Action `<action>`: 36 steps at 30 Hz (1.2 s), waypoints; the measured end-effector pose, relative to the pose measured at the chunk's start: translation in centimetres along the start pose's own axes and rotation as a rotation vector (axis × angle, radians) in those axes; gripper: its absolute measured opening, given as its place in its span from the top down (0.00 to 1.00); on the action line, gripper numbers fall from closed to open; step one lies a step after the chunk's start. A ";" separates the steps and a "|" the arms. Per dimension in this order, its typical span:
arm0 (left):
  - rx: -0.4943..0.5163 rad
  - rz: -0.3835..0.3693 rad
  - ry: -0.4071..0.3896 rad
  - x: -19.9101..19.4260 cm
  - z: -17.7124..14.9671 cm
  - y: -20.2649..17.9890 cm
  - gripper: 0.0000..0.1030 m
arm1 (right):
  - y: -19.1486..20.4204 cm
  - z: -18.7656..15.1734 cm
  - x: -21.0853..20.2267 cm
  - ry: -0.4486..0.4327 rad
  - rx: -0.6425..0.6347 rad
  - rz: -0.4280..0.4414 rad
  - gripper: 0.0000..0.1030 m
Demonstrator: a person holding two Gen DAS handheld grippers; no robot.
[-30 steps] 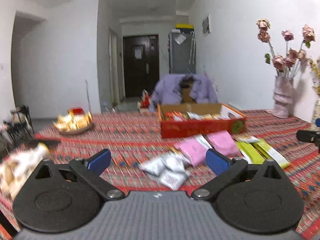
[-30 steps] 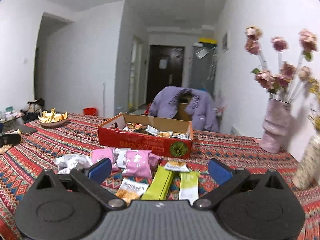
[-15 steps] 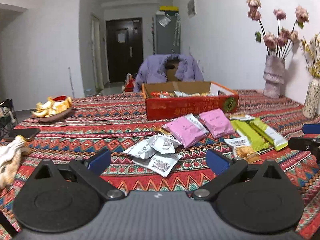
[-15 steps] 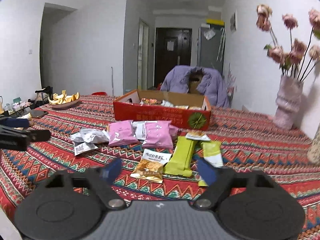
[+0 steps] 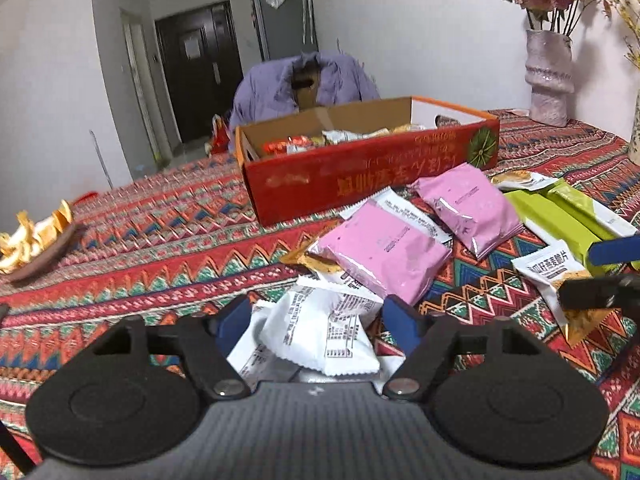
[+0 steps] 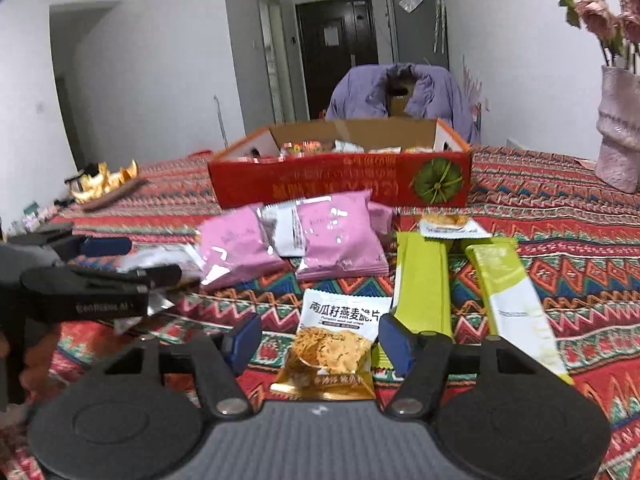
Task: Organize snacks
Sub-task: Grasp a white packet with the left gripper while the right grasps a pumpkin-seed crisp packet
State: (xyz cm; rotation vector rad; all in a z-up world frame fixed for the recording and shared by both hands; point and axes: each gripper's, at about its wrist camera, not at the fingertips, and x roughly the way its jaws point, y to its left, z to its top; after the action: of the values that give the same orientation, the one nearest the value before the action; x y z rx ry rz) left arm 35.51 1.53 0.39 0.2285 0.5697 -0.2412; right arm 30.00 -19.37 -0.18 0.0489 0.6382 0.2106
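**Now closing on two packets at once**

Left to right: the left gripper (image 5: 316,322) is closing around a white snack sachet (image 5: 324,332), pads not yet pressing. The right gripper (image 6: 320,342) is closing around the pumpkin-seed oat crisp packet (image 6: 332,344), also unpinched. Both are mid-grasp. Next, each is needing a firm pinch, then a lift toward the red cardboard box (image 6: 340,184) at twelve o'clock.

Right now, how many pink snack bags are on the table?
2 for sure. One shiny pink plastic snack bag lies left, another pink bag right of it, a white packet between them, both before the red cardboard box. A pink edge behind may be a third.
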 end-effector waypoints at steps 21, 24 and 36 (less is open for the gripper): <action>-0.073 0.009 -0.062 -6.8 0.5 -0.5 0.58 | 2.1 -0.2 -1.3 -0.008 -0.105 0.069 0.58; -0.079 0.017 -0.086 -9.2 0.3 -0.9 0.58 | 2.0 0.1 -3.6 -0.053 -0.115 0.063 0.58; -0.144 -0.016 -0.148 -13.8 0.5 -2.6 0.58 | -0.4 0.0 -9.3 -0.146 -0.103 0.029 0.58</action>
State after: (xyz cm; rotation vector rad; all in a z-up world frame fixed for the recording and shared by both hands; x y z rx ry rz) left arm 23.73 1.15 8.07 0.0661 0.4396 -0.2296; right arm 22.80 -21.72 5.16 -0.0252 0.4805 0.2654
